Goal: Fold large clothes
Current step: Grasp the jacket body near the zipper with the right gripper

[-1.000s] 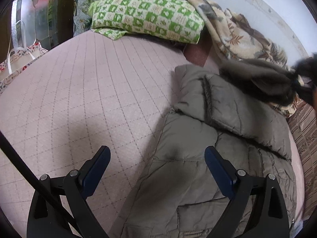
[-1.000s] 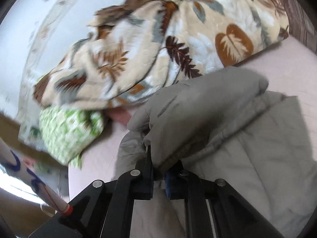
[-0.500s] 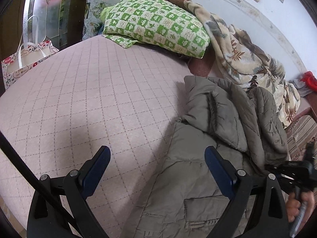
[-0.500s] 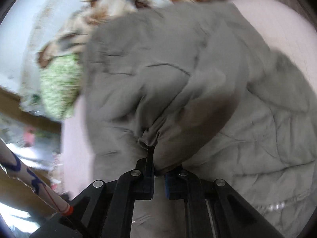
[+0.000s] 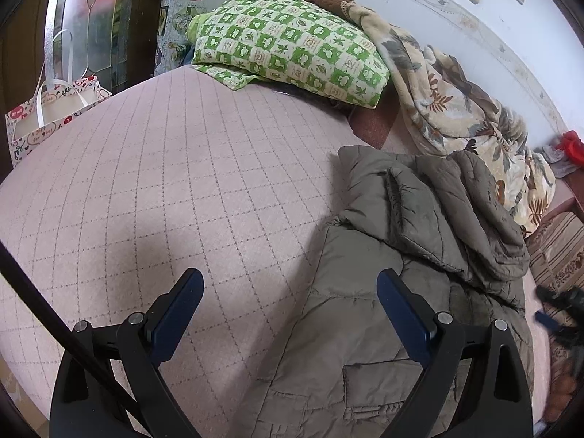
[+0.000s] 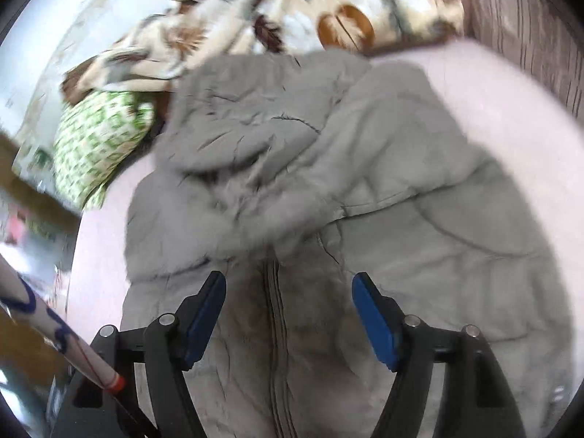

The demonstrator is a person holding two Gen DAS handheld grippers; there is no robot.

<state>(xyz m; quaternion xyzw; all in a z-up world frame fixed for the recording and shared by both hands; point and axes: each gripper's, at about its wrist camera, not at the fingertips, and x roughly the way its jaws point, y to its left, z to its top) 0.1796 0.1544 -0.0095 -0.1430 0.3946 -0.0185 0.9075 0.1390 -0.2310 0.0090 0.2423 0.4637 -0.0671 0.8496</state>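
Lying on the pink bedspread [image 5: 175,168], the grey padded coat [image 6: 365,189] sits under the right gripper [image 6: 288,314] — jaws just opened, nothing between — left gripper [image 5: 290,314] spread too.

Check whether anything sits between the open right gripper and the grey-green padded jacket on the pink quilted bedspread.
Nothing visible does. The right gripper, whose jaws have just been opening, hangs directly over the grey-green padded jacket's zipper, with nothing between its pads.

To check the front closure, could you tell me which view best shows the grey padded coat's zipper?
The right wrist view: the zipper of the grey padded coat runs between the open fingers. The left wrist view shows only quilted panels.
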